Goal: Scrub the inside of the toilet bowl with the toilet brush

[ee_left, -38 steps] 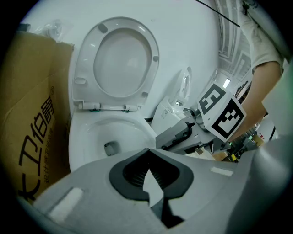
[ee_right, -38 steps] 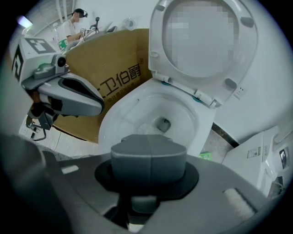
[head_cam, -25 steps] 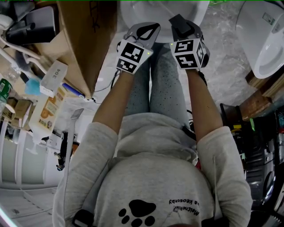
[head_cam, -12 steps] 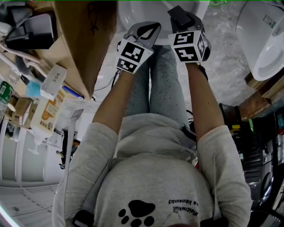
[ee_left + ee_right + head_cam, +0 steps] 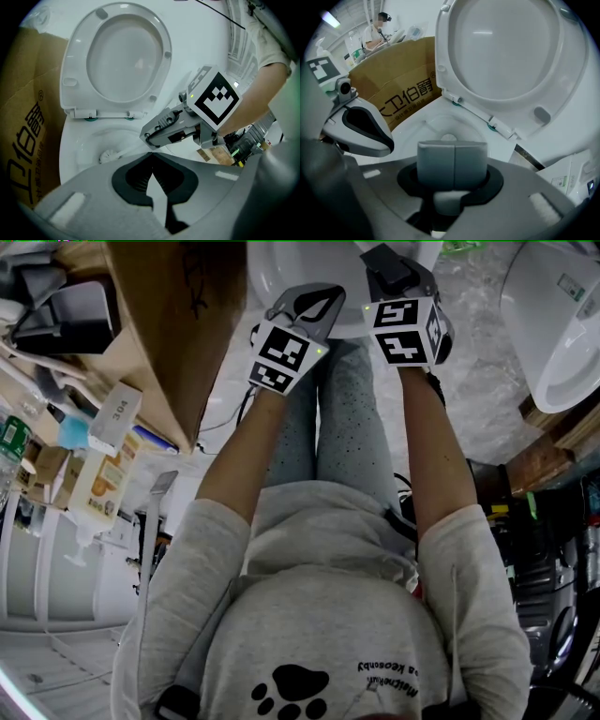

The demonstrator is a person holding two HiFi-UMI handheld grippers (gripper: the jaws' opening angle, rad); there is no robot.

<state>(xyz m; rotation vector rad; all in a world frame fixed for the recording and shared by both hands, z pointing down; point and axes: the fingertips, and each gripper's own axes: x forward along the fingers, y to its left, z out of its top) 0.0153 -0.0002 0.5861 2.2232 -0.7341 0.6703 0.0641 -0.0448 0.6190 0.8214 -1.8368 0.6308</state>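
Note:
The white toilet point(image 5: 75, 145) stands with its lid point(image 5: 124, 56) up; its bowl point(image 5: 281, 263) lies at the top of the head view. My right gripper point(image 5: 148, 137) is shut on the toilet brush handle, which slants down into the bowl. The white brush head point(image 5: 108, 155) rests against the bowl's left inner wall. In the right gripper view the right gripper point(image 5: 453, 146) has its pads pressed together, with the brush head point(image 5: 448, 138) just above them. My left gripper point(image 5: 151, 154) hovers over the bowl's front, shut and holding nothing. Both grippers, left point(image 5: 314, 301) and right point(image 5: 389, 277), sit side by side.
A brown cardboard box point(image 5: 178, 324) stands close against the toilet's left side. Another white fixture point(image 5: 553, 324) is at the right. Shelves with bottles and cartons point(image 5: 84, 484) fill the left. The person's legs point(image 5: 337, 427) stand in front of the bowl.
The right gripper has moved a little forward over the bowl with the brush. The left gripper has barely moved.

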